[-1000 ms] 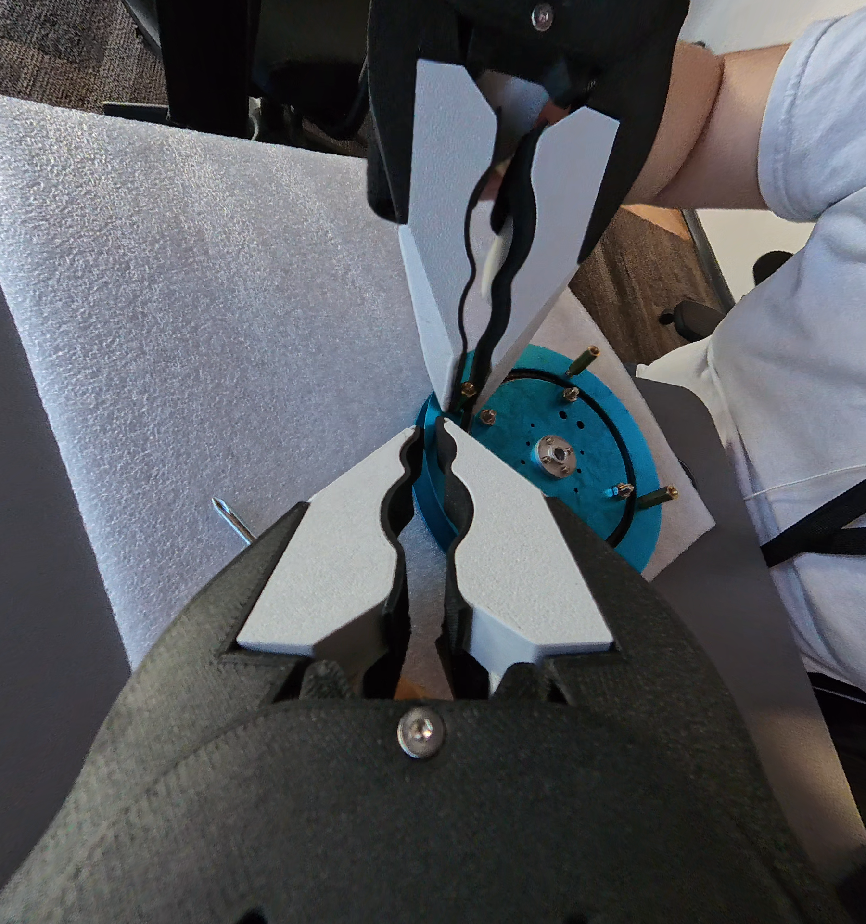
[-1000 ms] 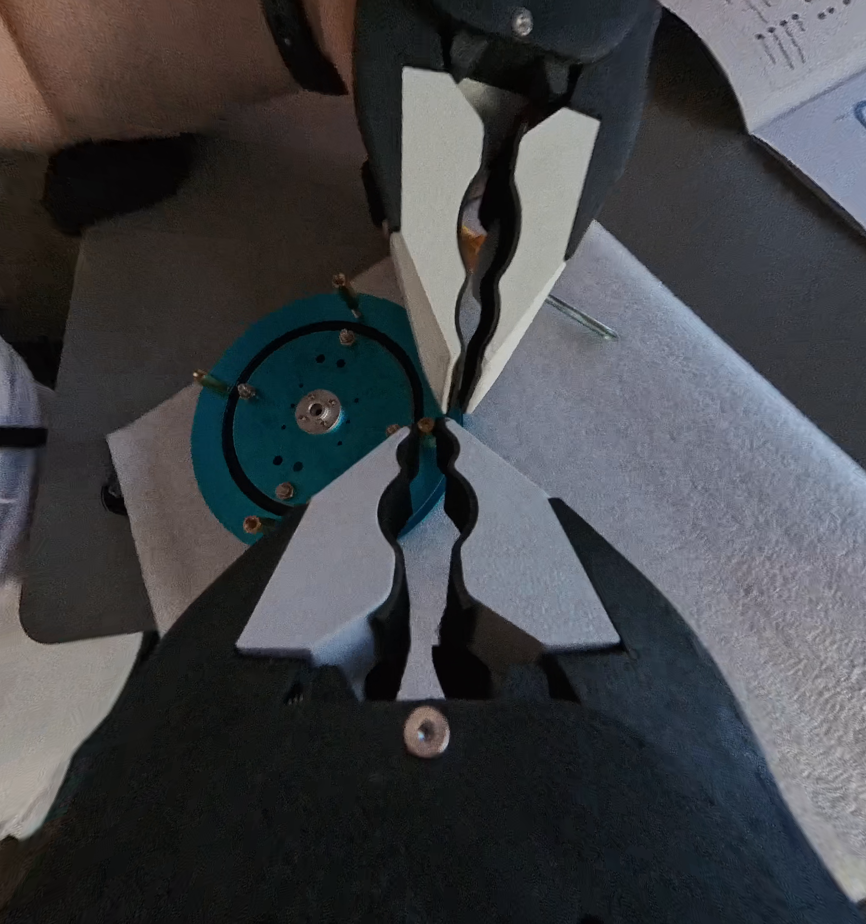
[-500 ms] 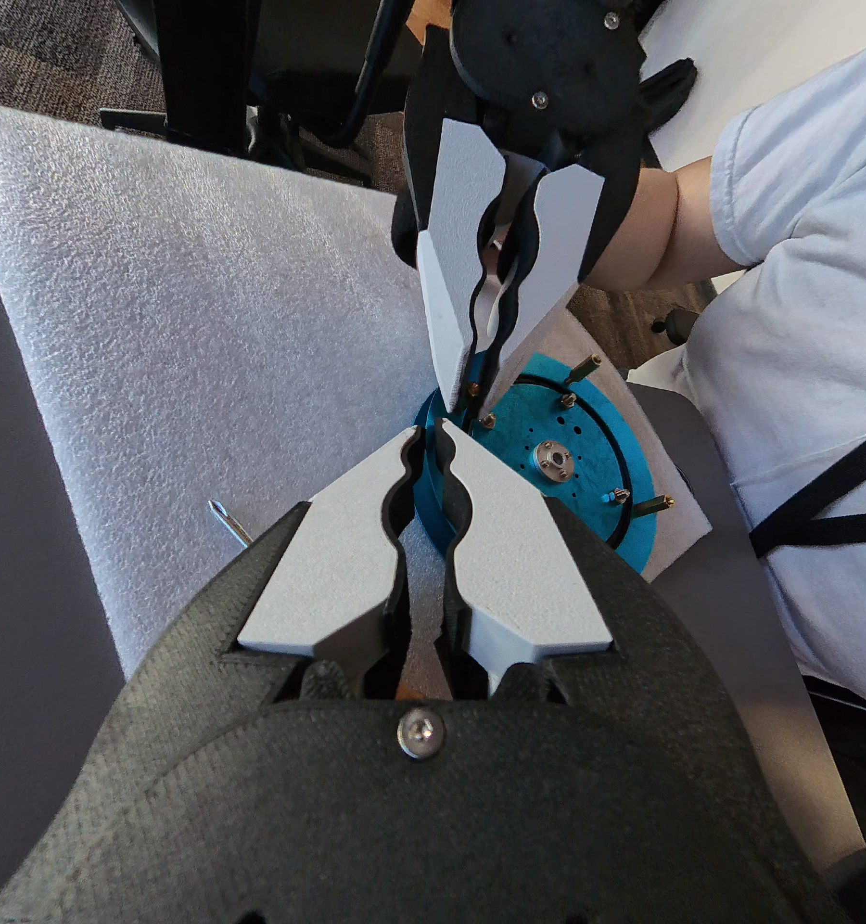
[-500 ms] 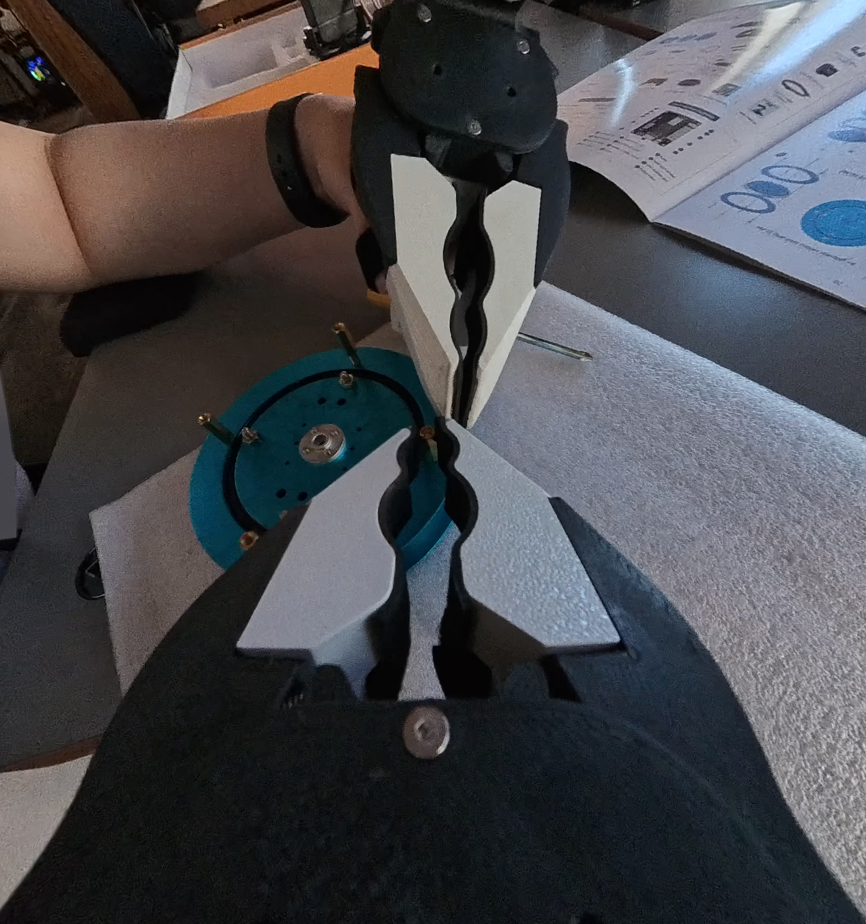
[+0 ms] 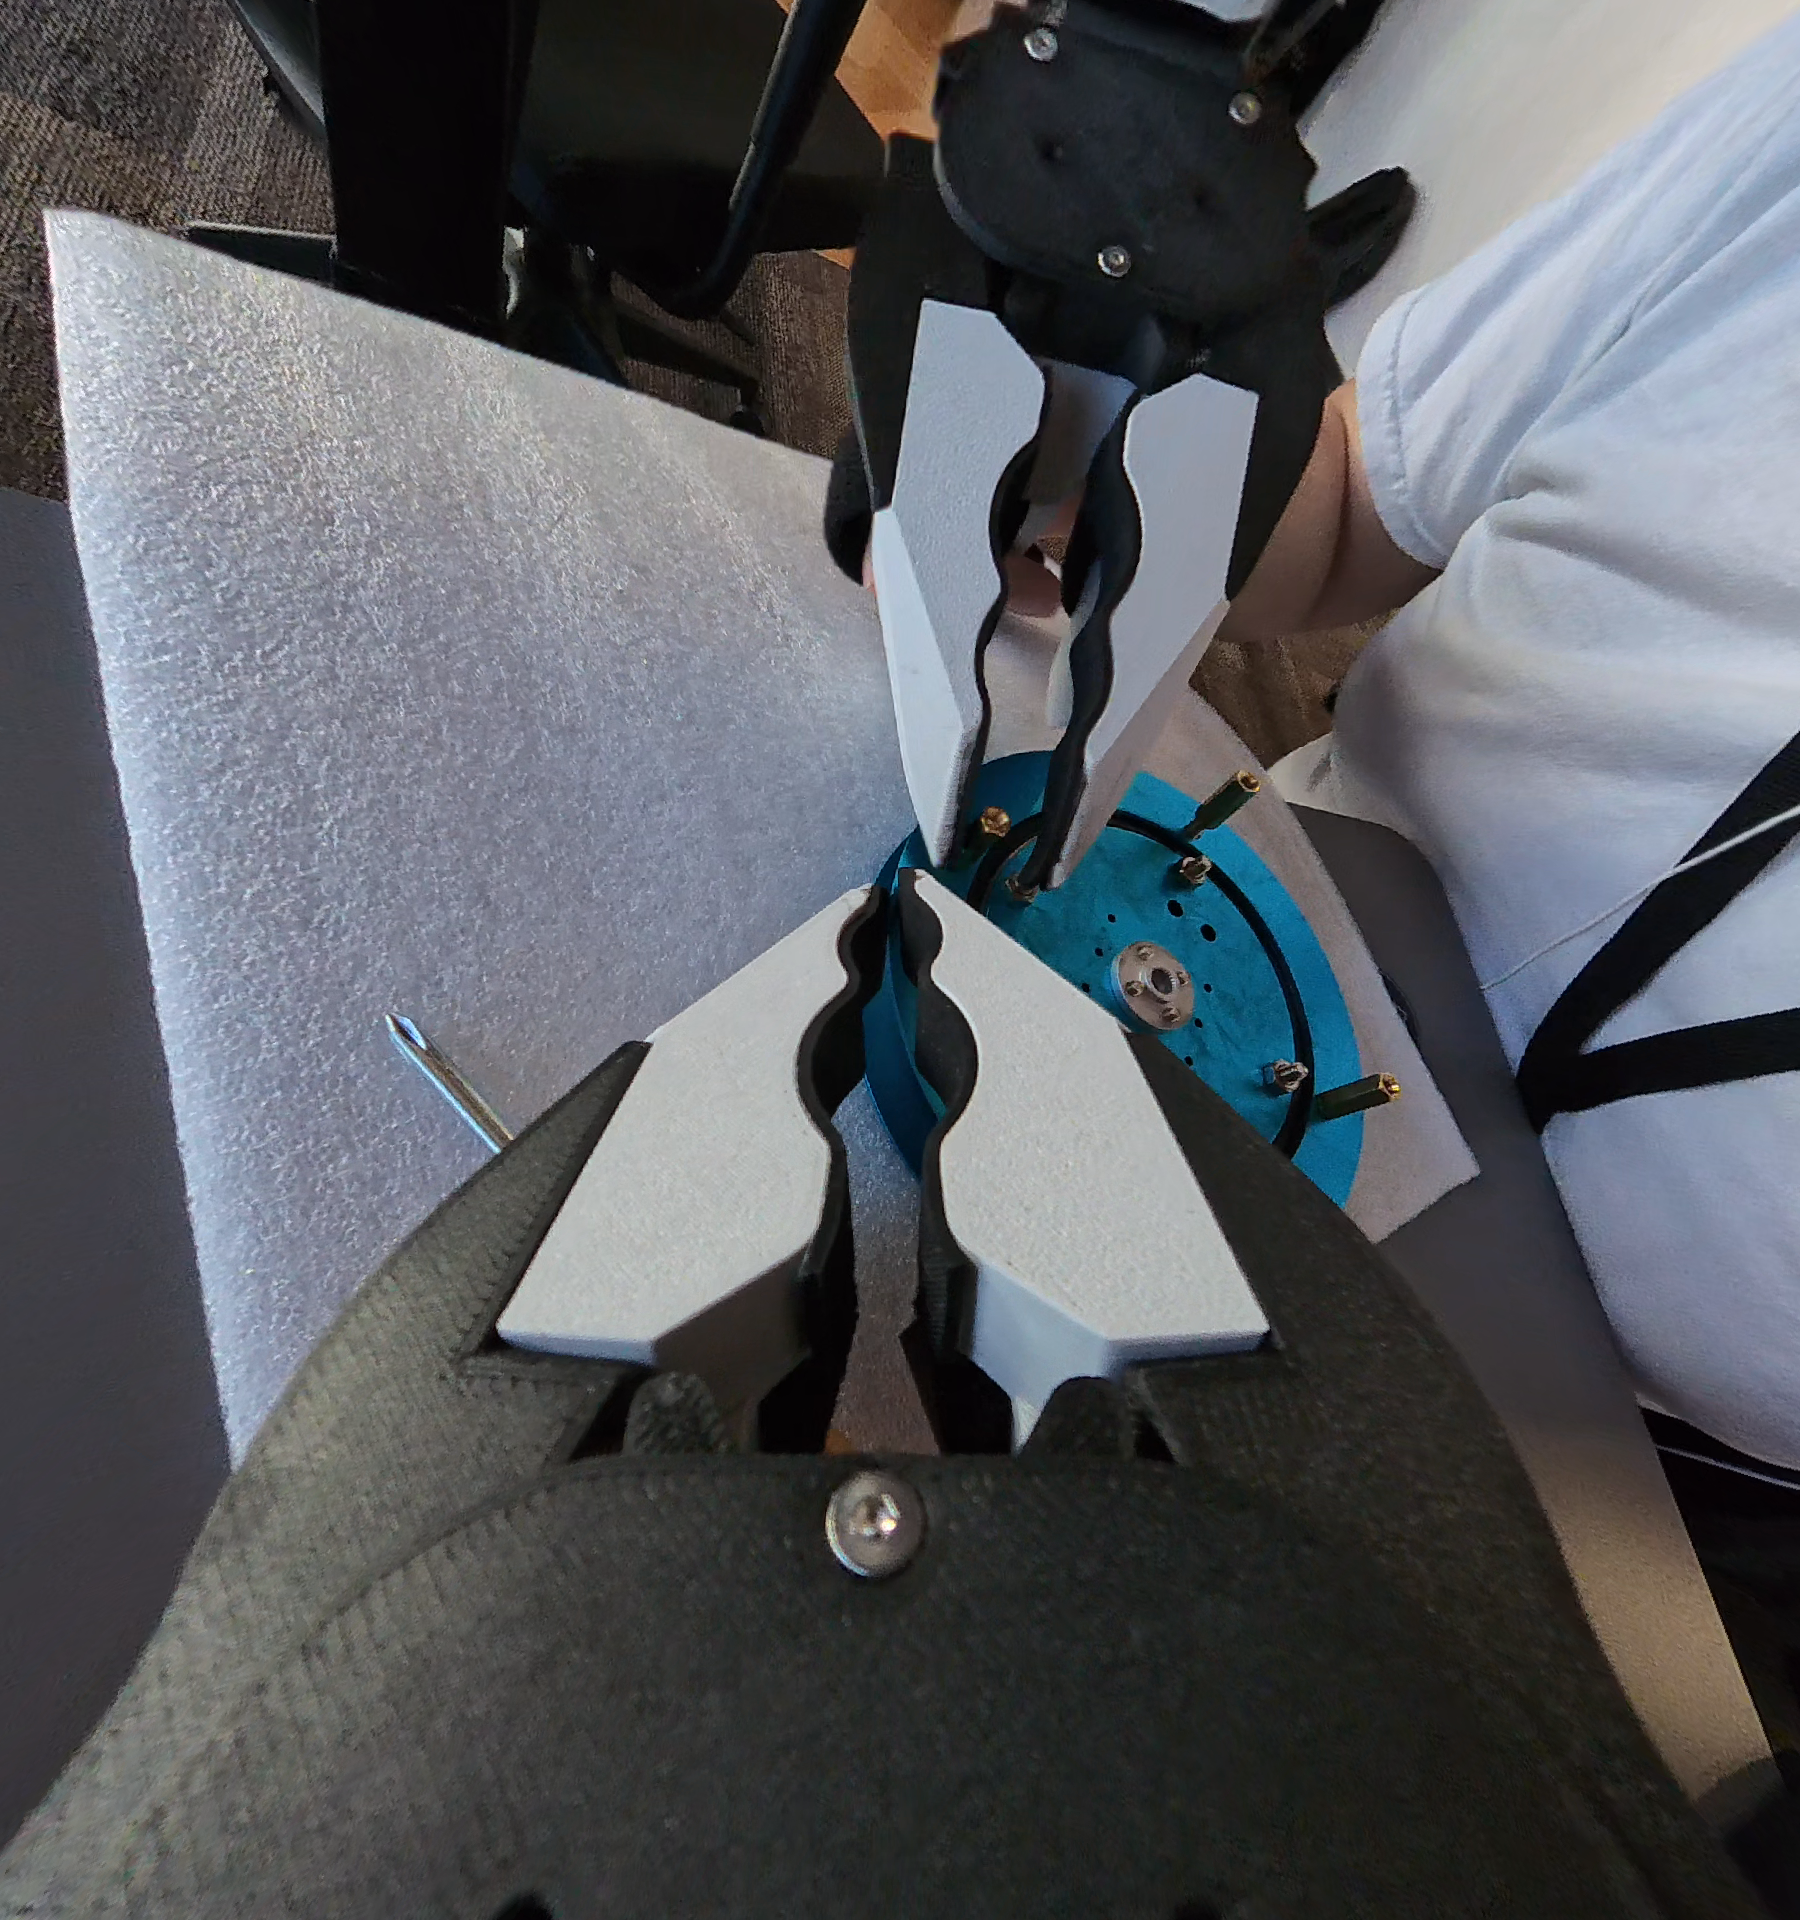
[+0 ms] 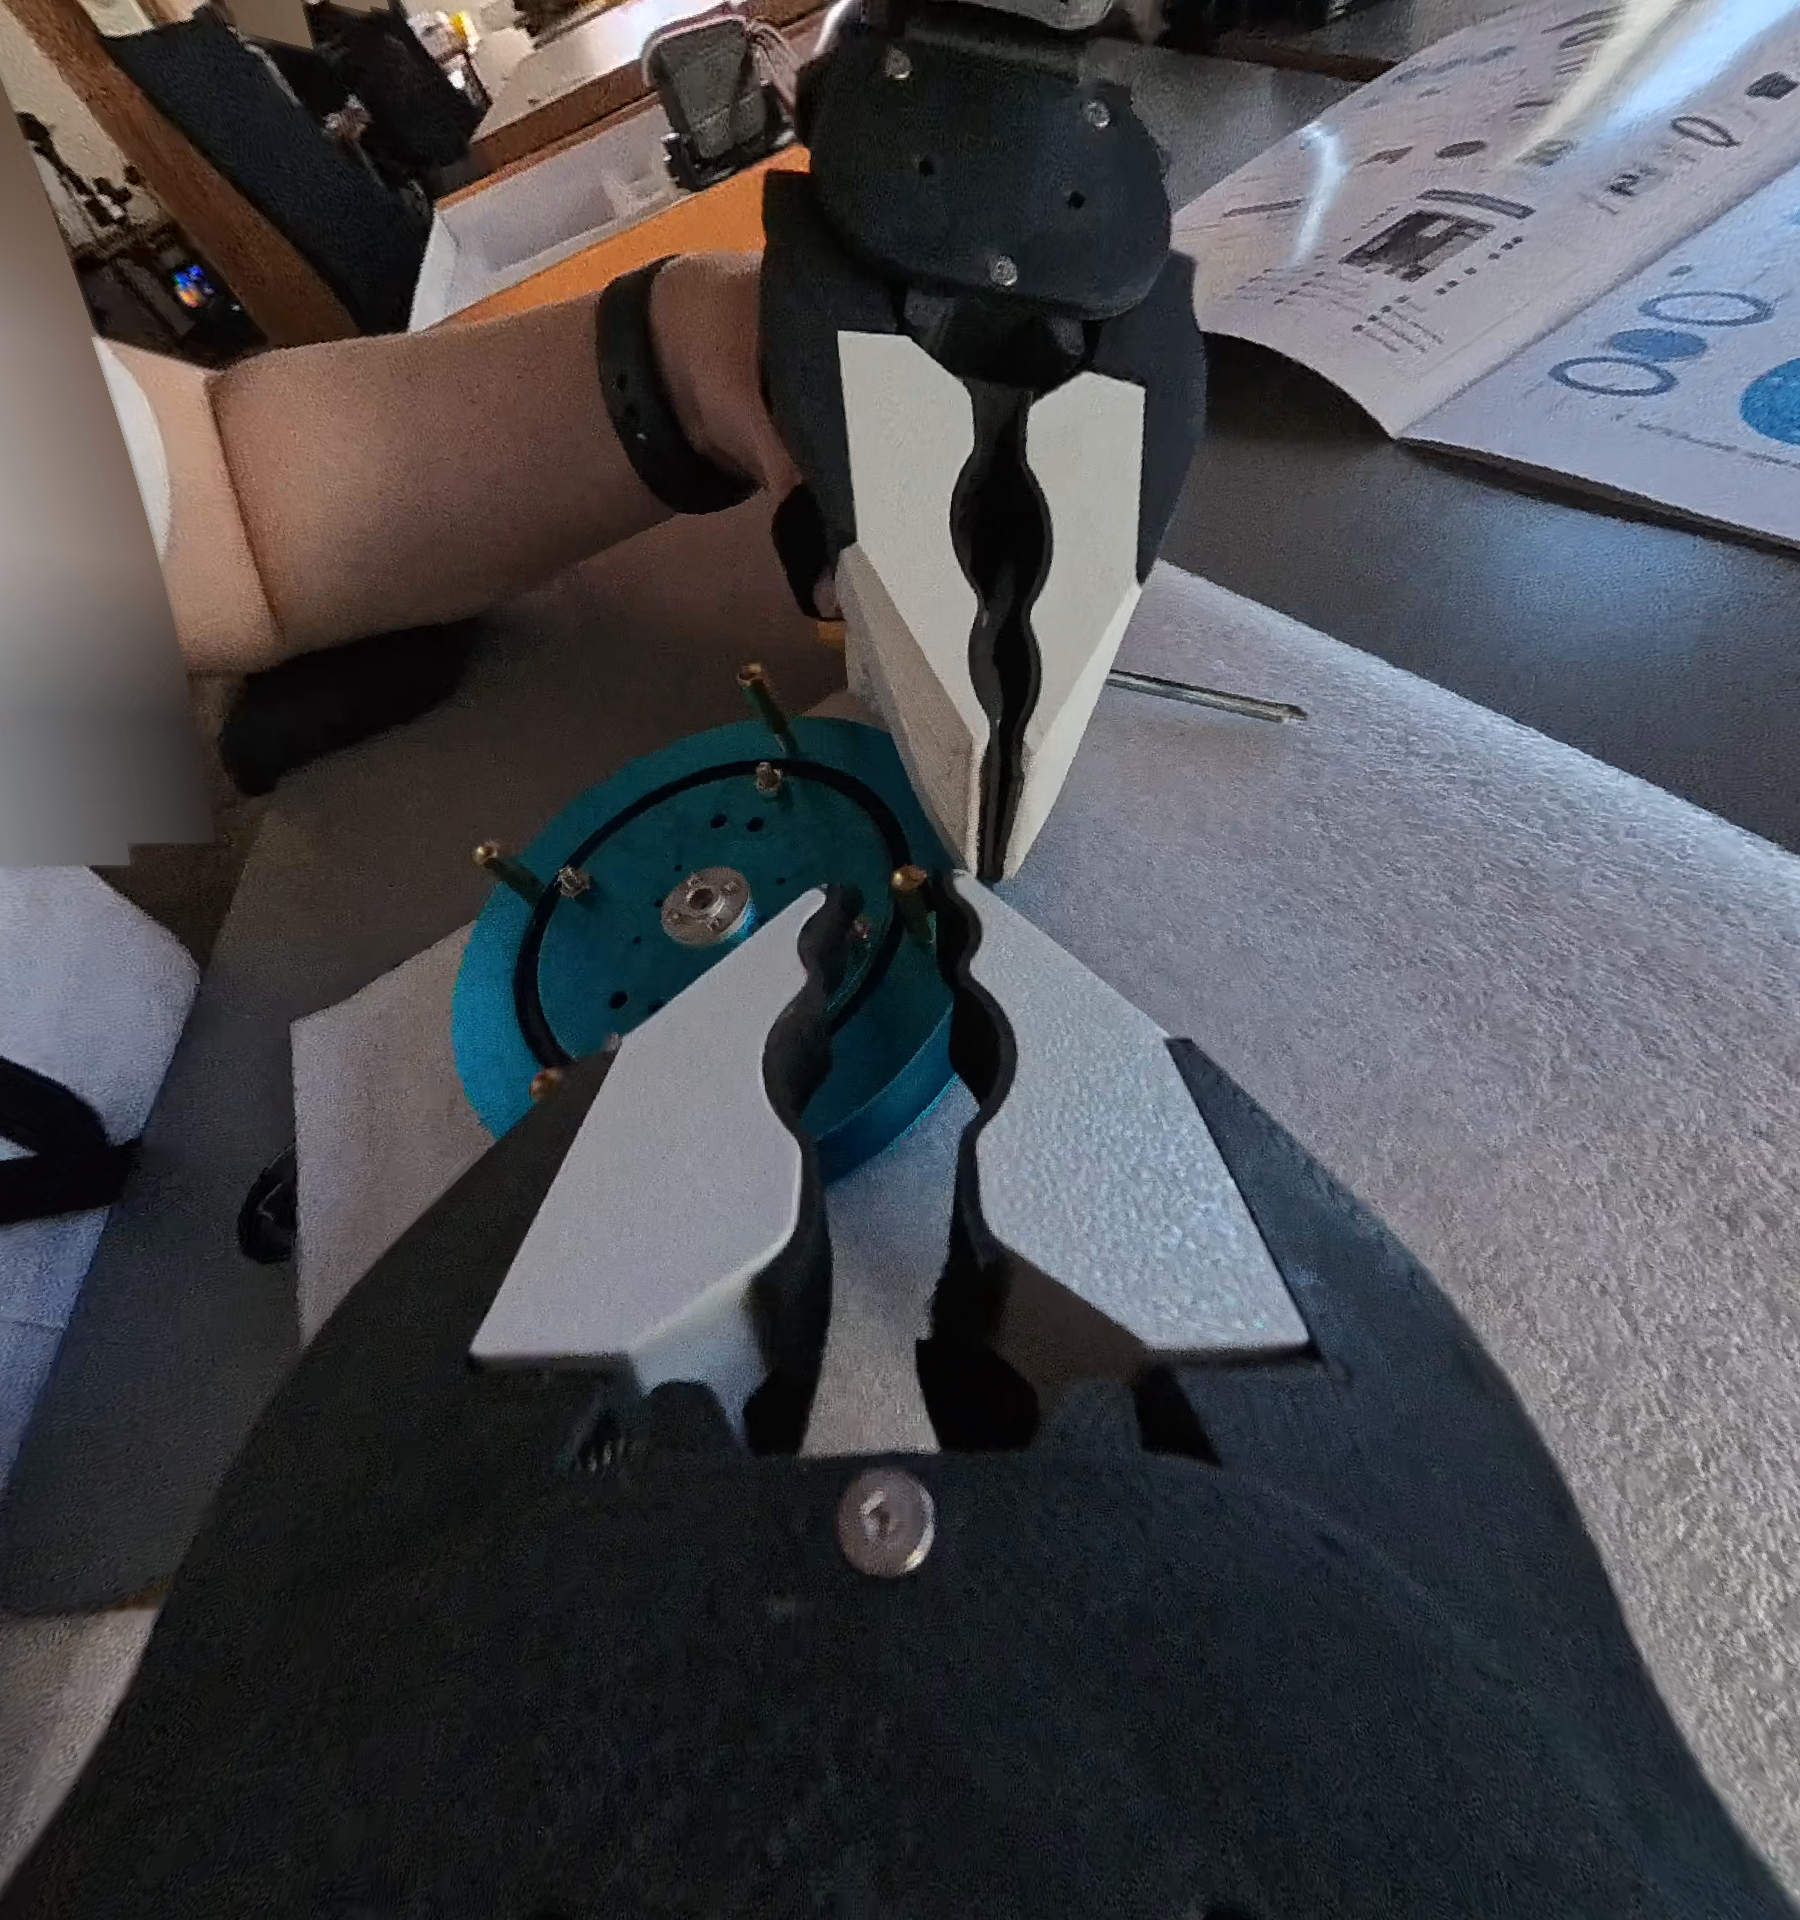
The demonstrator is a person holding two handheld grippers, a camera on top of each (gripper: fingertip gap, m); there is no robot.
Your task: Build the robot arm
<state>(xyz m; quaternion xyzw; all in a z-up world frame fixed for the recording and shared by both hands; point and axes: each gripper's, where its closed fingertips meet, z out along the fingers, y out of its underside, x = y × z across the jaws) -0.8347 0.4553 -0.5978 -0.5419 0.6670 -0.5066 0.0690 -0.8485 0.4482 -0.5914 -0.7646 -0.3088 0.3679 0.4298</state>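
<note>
Left gripper pinches blue disc's rim; right gripper, parted, straddles a brass standoff.

An office-like workroom used for small assembly jobs: a dark grey bench is spread with a sheet of white packing foam, and an open printed instruction booklet with parts diagrams lies at two o'clock in the right wrist view. Brown-grey carpet and black chair legs show at eleven o'clock in the left wrist view. At eleven o'clock in the right wrist view, more benches with wooden tops and dark office chairs fill the room behind.
</note>
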